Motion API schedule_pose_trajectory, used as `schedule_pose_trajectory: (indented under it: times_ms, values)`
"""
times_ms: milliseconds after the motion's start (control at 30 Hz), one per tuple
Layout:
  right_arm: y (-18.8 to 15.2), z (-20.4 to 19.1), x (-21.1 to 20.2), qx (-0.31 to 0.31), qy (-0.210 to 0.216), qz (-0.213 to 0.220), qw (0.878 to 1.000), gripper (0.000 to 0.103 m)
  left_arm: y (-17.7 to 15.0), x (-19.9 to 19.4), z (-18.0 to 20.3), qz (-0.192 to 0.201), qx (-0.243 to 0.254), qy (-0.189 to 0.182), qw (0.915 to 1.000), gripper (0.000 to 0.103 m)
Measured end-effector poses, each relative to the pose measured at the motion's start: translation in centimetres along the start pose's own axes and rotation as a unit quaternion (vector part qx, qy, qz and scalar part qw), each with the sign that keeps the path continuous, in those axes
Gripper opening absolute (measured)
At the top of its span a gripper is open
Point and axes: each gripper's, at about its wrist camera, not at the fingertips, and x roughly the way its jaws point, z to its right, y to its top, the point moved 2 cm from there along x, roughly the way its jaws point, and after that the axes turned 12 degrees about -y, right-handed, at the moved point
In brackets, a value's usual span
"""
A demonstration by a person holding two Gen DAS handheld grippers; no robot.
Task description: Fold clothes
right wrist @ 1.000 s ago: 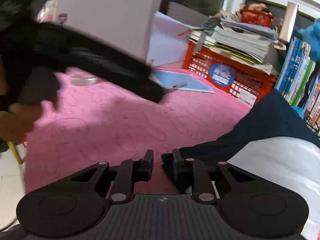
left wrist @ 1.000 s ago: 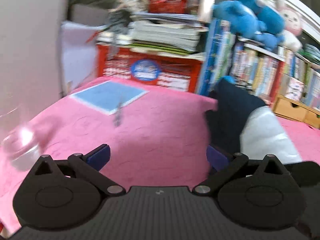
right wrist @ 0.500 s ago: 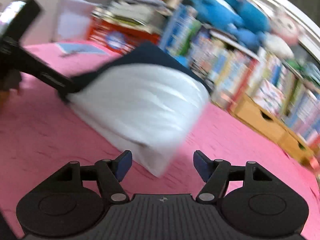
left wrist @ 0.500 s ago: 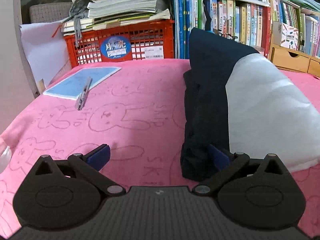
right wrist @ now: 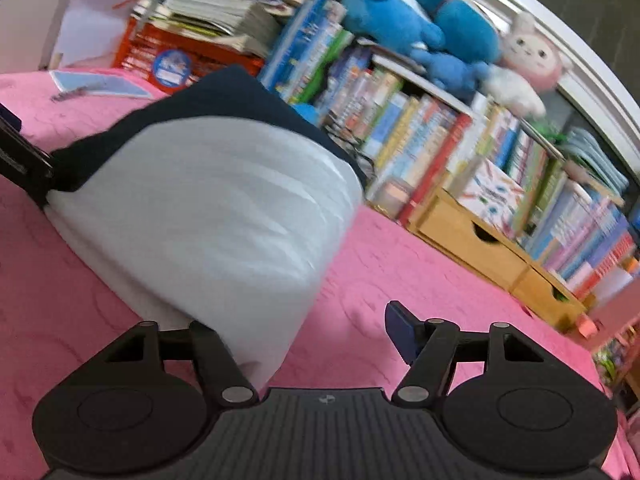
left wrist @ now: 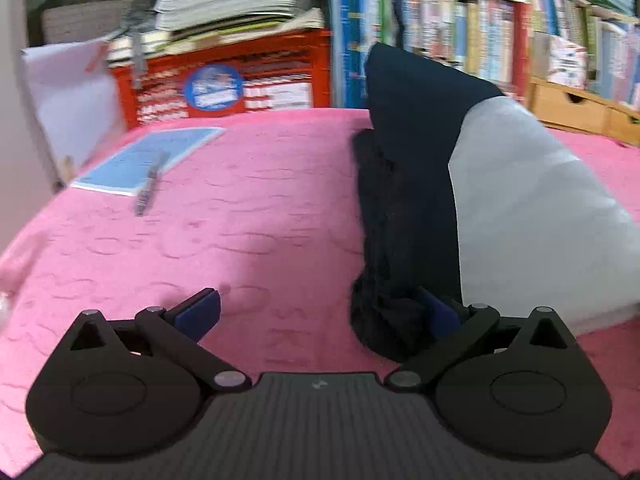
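Clothes (left wrist: pixel 528 216), folded navy and white, lie on the pink blanket (left wrist: pixel 248 216).
Left gripper (left wrist: pixel 320 308) stands spread wide at the navy end of the clothes, its right finger against that edge; right gripper (right wrist: pixel 304 332) is spread too, left finger hidden behind the white corner. Notebook (left wrist: pixel 148 160) and pen (left wrist: pixel 146 192) lie well left of the clothes.

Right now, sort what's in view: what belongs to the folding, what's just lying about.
Folding: navy-and-white garment; left gripper and right gripper, jaws open at its corners.

Lying about: blue notebook, pen, red crate, plush toys.
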Motion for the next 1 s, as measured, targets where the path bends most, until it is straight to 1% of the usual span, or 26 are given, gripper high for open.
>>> schedule_pose_trajectory:
  times_ms: [33,67,100,133,200,233,267,333,467,533,567,633,667,733,767,800,833,867,900,933,967,1000]
  values:
    - [-0.2,0.4,0.0,0.007,0.001,-0.006,1.000,0.044,-0.1,-0.1,0.7,-0.001,0.007,-0.007,1.0000,0.103]
    - [-0.4,0.7,-0.1,0.013,-0.001,-0.009,1.000,0.035,-0.3,-0.2,1.4,0.000,0.014,-0.010,0.9999,0.103]
    - [-0.6,1.0,-0.2,0.017,-0.005,-0.009,1.000,0.029,-0.4,-0.3,2.1,0.000,0.022,-0.013,0.9997,0.103]
    - [-0.8,1.4,-0.3,0.022,-0.009,-0.010,1.000,0.027,-0.6,-0.5,2.8,0.000,0.031,-0.015,0.9994,0.103]
    - [-1.2,2.4,-0.9,0.025,-0.018,-0.006,0.999,0.025,-0.9,-0.8,4.1,0.001,0.048,-0.022,0.9986,0.103]
    - [-1.5,3.0,-1.3,0.025,-0.025,-0.004,0.999,0.025,-1.1,-1.0,4.6,-0.001,0.051,-0.031,0.9982,0.103]
    - [-1.9,3.6,-1.7,0.024,-0.033,-0.002,0.999,0.022,-1.2,-1.2,5.2,-0.005,0.052,-0.047,0.9975,0.103]
    - [-2.8,5.0,-2.5,0.021,-0.049,0.000,0.999,0.021,-1.7,-1.6,6.3,-0.011,0.055,-0.078,0.9954,0.103]
    - [-5.3,7.9,-5.0,0.021,-0.069,-0.020,0.997,0.021,-2.5,-2.8,8.9,-0.019,0.072,-0.127,0.9891,0.103]
    - [-6.7,9.1,-6.6,0.028,-0.068,-0.037,0.997,0.021,-3.1,-3.6,10.1,-0.021,0.083,-0.148,0.9853,0.103]
    - [-7.5,9.5,-7.2,0.031,-0.057,-0.050,0.997,0.021,-3.4,-3.8,10.3,-0.021,0.090,-0.149,0.9845,0.103]
    - [-9.2,9.7,-8.2,0.034,-0.014,-0.079,0.996,0.021,-3.9,-4.3,10.7,-0.019,0.101,-0.151,0.9832,0.103]
    - [-10.0,9.7,-8.5,0.032,0.014,-0.091,0.995,0.022,-3.9,-4.3,10.5,-0.019,0.099,-0.151,0.9834,0.103]
    - [-10.8,10.6,-9.6,0.035,0.076,-0.098,0.992,0.025,-3.9,-4.4,10.1,-0.019,0.095,-0.151,0.9838,0.103]
    - [-10.9,11.4,-10.0,0.046,0.110,-0.103,0.987,0.027,-4.0,-4.4,9.9,-0.018,0.093,-0.151,0.9840,0.103]
    - [-10.6,12.7,-10.3,0.070,0.145,-0.105,0.981,0.033,-4.0,-4.5,9.8,-0.018,0.092,-0.151,0.9841,0.103]
    - [-10.2,14.0,-10.5,0.097,0.177,-0.101,0.974,0.036,-4.0,-4.5,9.6,-0.018,0.090,-0.151,0.9843,0.103]
    - [-9.6,15.4,-10.7,0.124,0.204,-0.088,0.967,0.045,-4.0,-4.5,9.4,-0.017,0.088,-0.151,0.9845,0.103]
    - [-8.7,16.8,-10.7,0.152,0.217,-0.064,0.962,0.057,-4.0,-4.5,9.2,-0.017,0.086,-0.151,0.9846,0.103]
    - [-7.6,17.8,-10.5,0.175,0.219,-0.039,0.959,0.061,-4.0,-4.5,9.2,-0.015,0.086,-0.151,0.9846,0.103]
    - [-6.6,18.3,-10.0,0.192,0.217,-0.021,0.957,0.063,-4.1,-4.6,9.3,-0.013,0.083,-0.152,0.9847,0.103]
    - [-5.4,18.3,-8.9,0.202,0.210,-0.014,0.956,0.062,-4.2,-4.6,9.3,-0.012,0.082,-0.153,0.9847,0.103]
